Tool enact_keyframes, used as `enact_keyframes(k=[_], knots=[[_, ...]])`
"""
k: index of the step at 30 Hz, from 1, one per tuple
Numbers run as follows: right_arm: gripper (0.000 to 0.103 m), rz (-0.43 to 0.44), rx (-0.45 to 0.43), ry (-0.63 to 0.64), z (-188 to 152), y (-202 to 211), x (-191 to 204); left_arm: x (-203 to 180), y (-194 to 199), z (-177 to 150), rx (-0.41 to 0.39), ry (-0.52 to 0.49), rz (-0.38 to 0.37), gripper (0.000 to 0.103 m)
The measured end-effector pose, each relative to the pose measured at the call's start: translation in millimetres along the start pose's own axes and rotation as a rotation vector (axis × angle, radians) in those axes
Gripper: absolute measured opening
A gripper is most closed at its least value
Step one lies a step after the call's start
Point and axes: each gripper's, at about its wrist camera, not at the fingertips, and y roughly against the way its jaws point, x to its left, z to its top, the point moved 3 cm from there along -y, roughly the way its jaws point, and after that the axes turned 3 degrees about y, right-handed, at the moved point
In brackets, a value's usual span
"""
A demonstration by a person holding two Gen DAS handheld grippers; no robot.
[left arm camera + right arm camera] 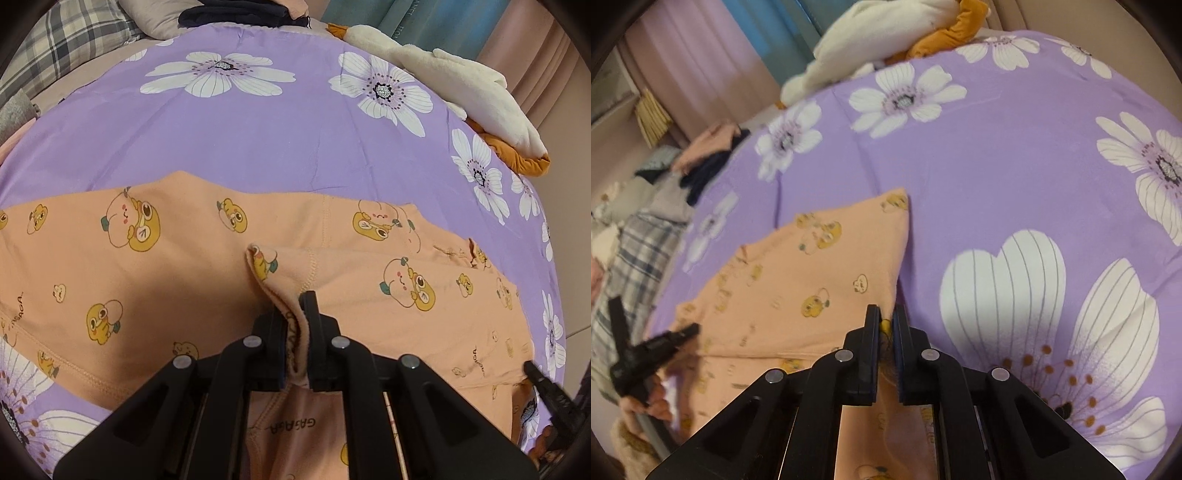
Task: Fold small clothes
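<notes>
A peach garment with yellow cartoon prints [177, 251] lies spread on a purple flowered sheet [258, 129]. My left gripper [297, 314] is shut on a bunched fold of the garment at its near edge, with cloth squeezed between the jaws. In the right wrist view the same garment [812, 266] lies to the left, and my right gripper [885, 321] is shut on its near right corner. The left gripper also shows in the right wrist view [653, 350], and the right gripper's tip shows in the left wrist view [546, 387].
A cream and orange plush toy [461, 85] lies at the sheet's far right edge. Dark and pink clothes [709, 158] are piled beside a plaid pillow [74, 40] at the far left. Curtains [713, 55] hang beyond the bed.
</notes>
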Motion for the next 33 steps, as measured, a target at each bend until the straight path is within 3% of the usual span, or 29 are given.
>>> enact_keyframes(k=[8,14,18,24,27,31,33], knots=[[0.007,-0.021,0.029,0.003,-5,-11,-3,6,10,-1,0.016,0.021,0.001,0.013],[0.007,-0.023,0.028,0.004,-6,-12,-3,18,23,-1,-0.008,0.012,0.057,0.013],[0.007,-0.026,0.027,0.005,-6,-11,-3,29,29,1,-0.031,0.023,0.143,0.009],[0.007,-0.026,0.027,0.005,-6,-11,-3,18,50,2,-0.061,0.022,0.072,0.011],[0.007,-0.026,0.027,0.006,-6,-11,-3,5,60,0,-0.076,0.013,0.02,0.023],[0.007,-0.027,0.026,0.007,-6,-11,-3,-19,56,-12,-0.03,-0.058,-0.081,0.024],[0.007,-0.026,0.026,0.007,-6,-11,-3,-27,47,-19,-0.003,-0.09,-0.079,0.023]])
